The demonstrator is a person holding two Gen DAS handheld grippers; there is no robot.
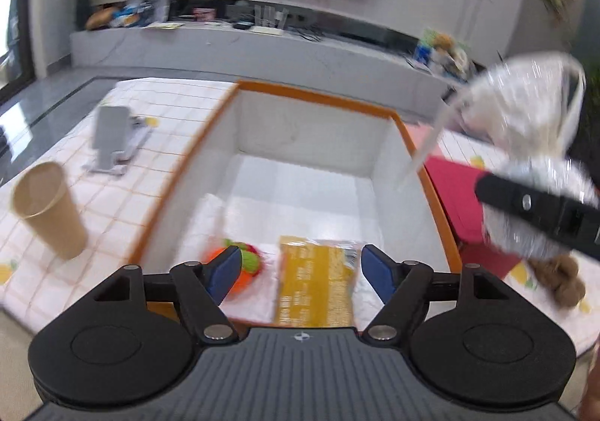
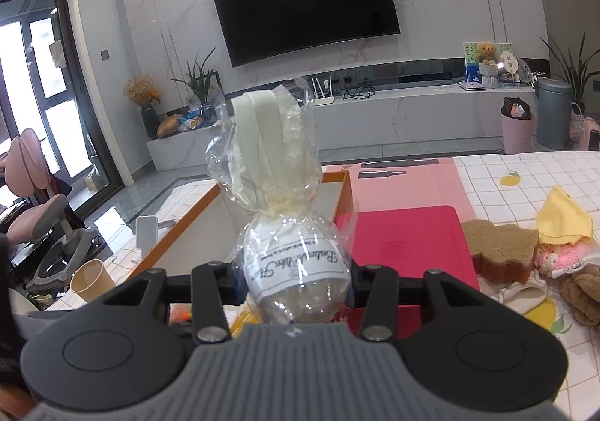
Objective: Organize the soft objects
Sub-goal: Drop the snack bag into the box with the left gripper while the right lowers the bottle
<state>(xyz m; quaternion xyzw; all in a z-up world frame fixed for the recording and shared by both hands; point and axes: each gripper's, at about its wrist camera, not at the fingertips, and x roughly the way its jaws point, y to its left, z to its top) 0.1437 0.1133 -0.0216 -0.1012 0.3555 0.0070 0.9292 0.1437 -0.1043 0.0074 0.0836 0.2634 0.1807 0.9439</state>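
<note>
An orange-rimmed white box [image 1: 315,94] sits on the table; it also shows in the right wrist view [image 2: 337,179]. Inside it lie a yellow packet [image 1: 315,282] and an orange-green knitted toy [image 1: 247,263]. My left gripper [image 1: 300,269] is open and empty above the box's near end. My right gripper [image 2: 296,280] is shut on a white ball wrapped in clear plastic [image 2: 296,263], held in the air; it shows at the right of the left wrist view [image 1: 525,136]. A bread-shaped sponge [image 2: 498,250], yellow cloth [image 2: 562,222], pink plush [image 2: 562,257] and brown plush [image 2: 585,293] lie at the right.
A red lid [image 2: 405,244] lies right of the box on a pink mat [image 2: 408,184]. A paper cup [image 1: 48,209] and a grey phone stand [image 1: 112,136] stand left of the box. The checked tablecloth [image 2: 525,173] covers the table.
</note>
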